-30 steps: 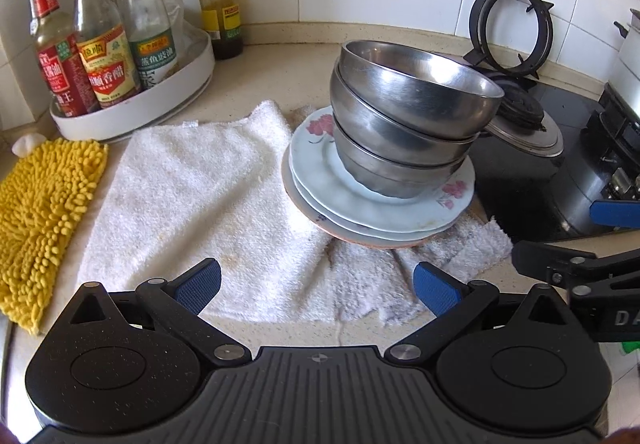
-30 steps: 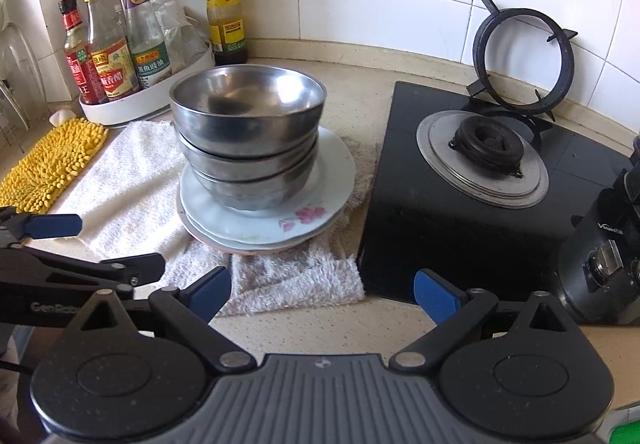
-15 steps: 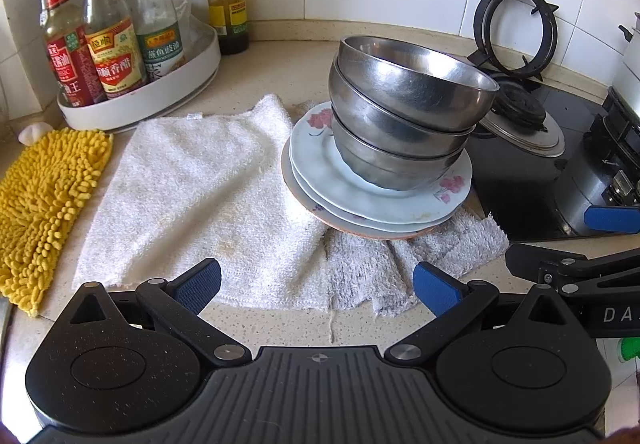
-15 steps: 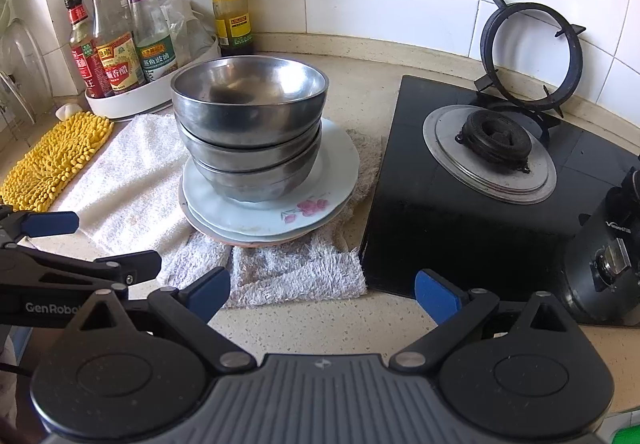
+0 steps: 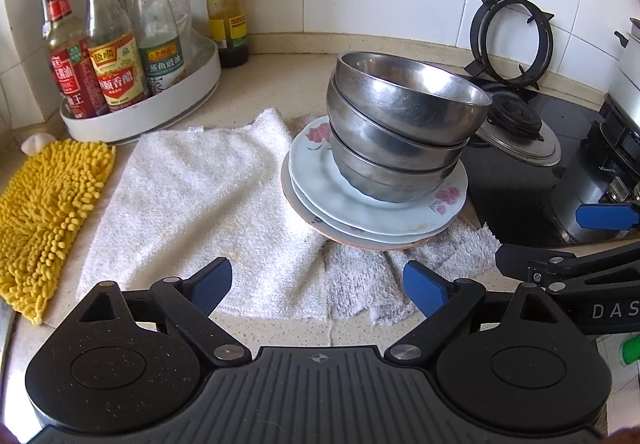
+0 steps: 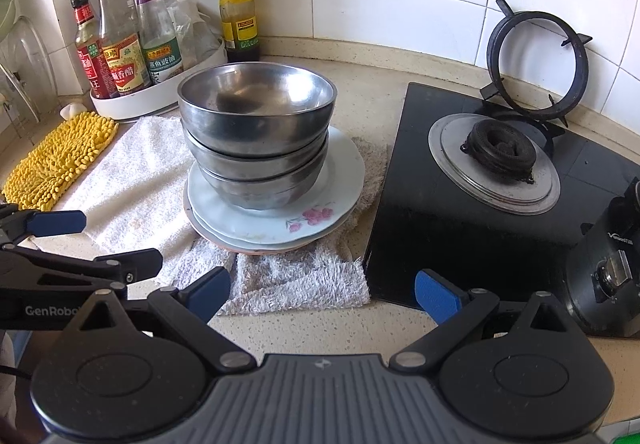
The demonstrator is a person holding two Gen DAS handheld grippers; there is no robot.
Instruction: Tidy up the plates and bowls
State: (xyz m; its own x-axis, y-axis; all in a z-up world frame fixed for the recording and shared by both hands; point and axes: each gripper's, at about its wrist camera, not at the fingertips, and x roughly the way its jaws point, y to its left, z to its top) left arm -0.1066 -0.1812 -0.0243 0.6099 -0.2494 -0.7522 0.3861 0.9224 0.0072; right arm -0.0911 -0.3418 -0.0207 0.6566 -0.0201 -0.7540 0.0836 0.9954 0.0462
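Black hob (image 6: 460, 212) on the right, white towel (image 5: 192, 204) spread on the counter left of it. Stacked plates (image 5: 320, 188) sit on the towel's right end beside the hob, three nested steel bowls (image 5: 400, 124) on top (leaning a bit). Left gripper (image 5: 318, 286) and right gripper (image 6: 322, 294) hover low near the counter edge, side by side, aimed at the stack, fingers spread wide, holding nothing.

Ahead of you: bowls (image 5: 404, 124) nested on plates (image 5: 320, 188), on towel (image 5: 192, 200); stove (image 6: 492, 180) right, bottle rack (image 5: 156, 108) behind-left.
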